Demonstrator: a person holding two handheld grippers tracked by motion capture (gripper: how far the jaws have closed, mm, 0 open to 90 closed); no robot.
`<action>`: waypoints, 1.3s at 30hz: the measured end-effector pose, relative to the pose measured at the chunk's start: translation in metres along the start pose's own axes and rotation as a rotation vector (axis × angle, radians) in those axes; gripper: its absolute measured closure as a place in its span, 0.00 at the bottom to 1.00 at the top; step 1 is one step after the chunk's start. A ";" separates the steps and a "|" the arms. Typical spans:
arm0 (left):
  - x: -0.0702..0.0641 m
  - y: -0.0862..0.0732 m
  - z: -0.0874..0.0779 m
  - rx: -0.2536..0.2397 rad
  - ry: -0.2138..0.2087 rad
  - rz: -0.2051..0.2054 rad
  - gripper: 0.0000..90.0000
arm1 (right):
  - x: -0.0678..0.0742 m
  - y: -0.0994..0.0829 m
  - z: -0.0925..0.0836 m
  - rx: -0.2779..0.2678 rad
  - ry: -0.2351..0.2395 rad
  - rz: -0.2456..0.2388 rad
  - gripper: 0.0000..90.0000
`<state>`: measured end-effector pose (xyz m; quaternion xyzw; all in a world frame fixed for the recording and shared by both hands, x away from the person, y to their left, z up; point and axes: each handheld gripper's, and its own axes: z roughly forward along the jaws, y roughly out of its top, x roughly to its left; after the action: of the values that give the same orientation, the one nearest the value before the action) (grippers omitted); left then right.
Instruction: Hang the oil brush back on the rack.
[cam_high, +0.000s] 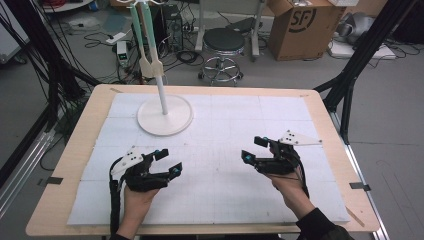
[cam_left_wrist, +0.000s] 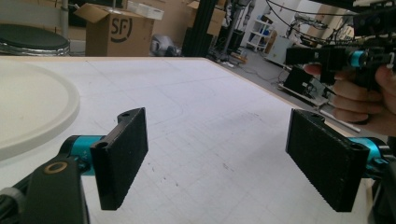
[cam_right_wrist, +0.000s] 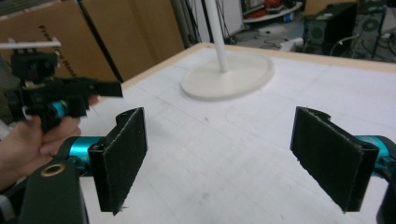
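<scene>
Standing well beyond both open tools (cam_high: 167, 163) (cam_high: 255, 148), stand (cam_high: 165, 117).

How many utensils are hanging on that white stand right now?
2: a mint-green-handled spatula and a tan-handled spatula hang side by side from the white round-based stand; its top is cropped, so more may hide.

The high view looks forward and down from above the person's edge of the worktop (cam_high: 210, 145), taking in its whole white surface. Each claw camera sits low and close behind its own pads, skimming the surface. The left gripper view faces rightward across the worktop; the right gripper view faces leftward. All three share the white round stand base (cam_high: 165, 116).
</scene>
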<state>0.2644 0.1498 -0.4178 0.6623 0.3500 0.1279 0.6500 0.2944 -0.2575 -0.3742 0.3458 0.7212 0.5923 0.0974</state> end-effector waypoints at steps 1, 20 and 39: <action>0.001 0.000 0.001 -0.002 0.003 -0.002 0.24 | -0.002 -0.003 -0.002 -0.004 -0.004 0.003 0.20; 0.002 -0.006 0.015 0.049 -0.005 0.059 0.24 | -0.014 -0.051 -0.030 0.015 -0.098 0.022 0.19; 0.000 -0.014 0.015 0.037 0.004 0.045 0.24 | -0.014 -0.057 -0.033 -0.011 -0.113 0.002 0.19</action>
<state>0.2697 0.1368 -0.4333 0.6815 0.3387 0.1372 0.6341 0.2650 -0.2951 -0.4215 0.3790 0.7110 0.5758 0.1390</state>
